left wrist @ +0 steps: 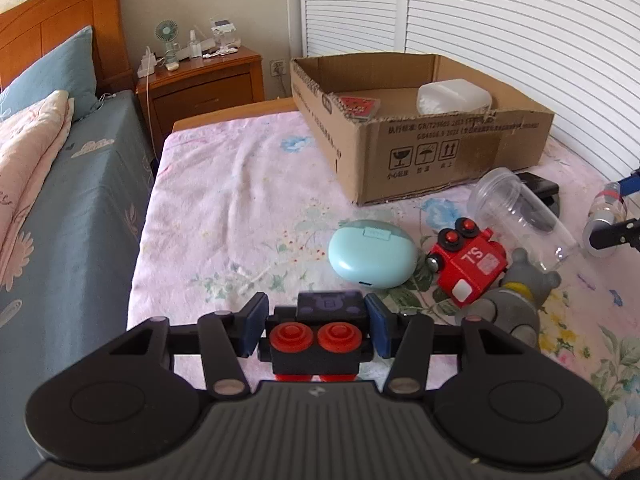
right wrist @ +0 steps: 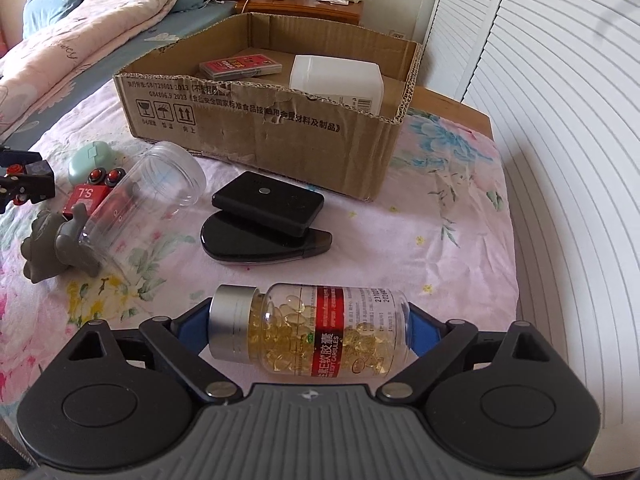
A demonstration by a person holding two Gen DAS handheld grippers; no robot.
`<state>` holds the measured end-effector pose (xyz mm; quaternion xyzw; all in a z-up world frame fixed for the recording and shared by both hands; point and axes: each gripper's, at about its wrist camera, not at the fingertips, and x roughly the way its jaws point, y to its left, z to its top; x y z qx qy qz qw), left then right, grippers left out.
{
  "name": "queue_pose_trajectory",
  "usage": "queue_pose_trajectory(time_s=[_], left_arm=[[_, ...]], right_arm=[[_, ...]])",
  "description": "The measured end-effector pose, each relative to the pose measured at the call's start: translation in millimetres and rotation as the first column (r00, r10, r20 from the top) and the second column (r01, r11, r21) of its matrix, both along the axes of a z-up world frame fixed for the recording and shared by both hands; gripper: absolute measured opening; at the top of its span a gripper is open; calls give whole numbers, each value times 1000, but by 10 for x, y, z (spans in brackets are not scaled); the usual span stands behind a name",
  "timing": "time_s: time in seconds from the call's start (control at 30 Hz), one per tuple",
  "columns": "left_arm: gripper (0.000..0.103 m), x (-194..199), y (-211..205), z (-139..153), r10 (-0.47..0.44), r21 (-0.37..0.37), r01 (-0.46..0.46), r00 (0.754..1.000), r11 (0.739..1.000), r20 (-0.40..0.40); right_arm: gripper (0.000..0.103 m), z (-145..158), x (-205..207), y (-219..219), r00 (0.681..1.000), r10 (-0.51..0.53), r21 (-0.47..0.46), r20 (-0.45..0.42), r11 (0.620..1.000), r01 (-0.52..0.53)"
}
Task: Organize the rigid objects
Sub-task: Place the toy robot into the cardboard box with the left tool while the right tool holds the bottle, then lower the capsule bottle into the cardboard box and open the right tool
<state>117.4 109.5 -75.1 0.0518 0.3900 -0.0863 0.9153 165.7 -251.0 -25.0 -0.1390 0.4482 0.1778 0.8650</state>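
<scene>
My left gripper (left wrist: 316,328) is shut on a small black toy car (left wrist: 316,344) with red wheels, both blue pads (left wrist: 254,326) pressed to its sides just above the floral bedsheet. In the right wrist view a capsule bottle (right wrist: 320,332) with a silver cap lies sideways between the fingers of my right gripper (right wrist: 306,330), one pad against the cap and the other against the base. The open cardboard box (left wrist: 440,152) (right wrist: 260,128) stands beyond, holding a red card pack (right wrist: 240,66) and a white container (right wrist: 336,80).
On the sheet lie a mint earbud case (left wrist: 372,254), a red toy car (left wrist: 468,264), a grey figure (left wrist: 516,300), a clear jar (right wrist: 140,208) on its side and two stacked black devices (right wrist: 268,216). A second bed is left, louvred doors right.
</scene>
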Motion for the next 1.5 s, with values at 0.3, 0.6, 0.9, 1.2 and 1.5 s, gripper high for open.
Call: queue_pose_trajectory(time_s=[0.3,0.6,0.9,1.2,1.5], left_arm=[[50,-13,-92,273,-87,23,87,996,996,13],[50,164,-330,677,-195,38,192,978,981,74],[50,741,-758,963,-289,86,279,946,956,147],[84,1253,-909,755,-257,43,253,953,966,162],[102,719,-736,664,-215,28,214,957,976,196]], right_arm=[[97,250,-98,14,999,38,7,38,999,-38],[97,456,-120,94,995,77,22,65,997,-79],[97,670,24,197,992,87,41,92,995,-91],[97,788,156,318,989,92,42,118,994,-98],[96,869,280,379,986,103,57,128,992,-111]])
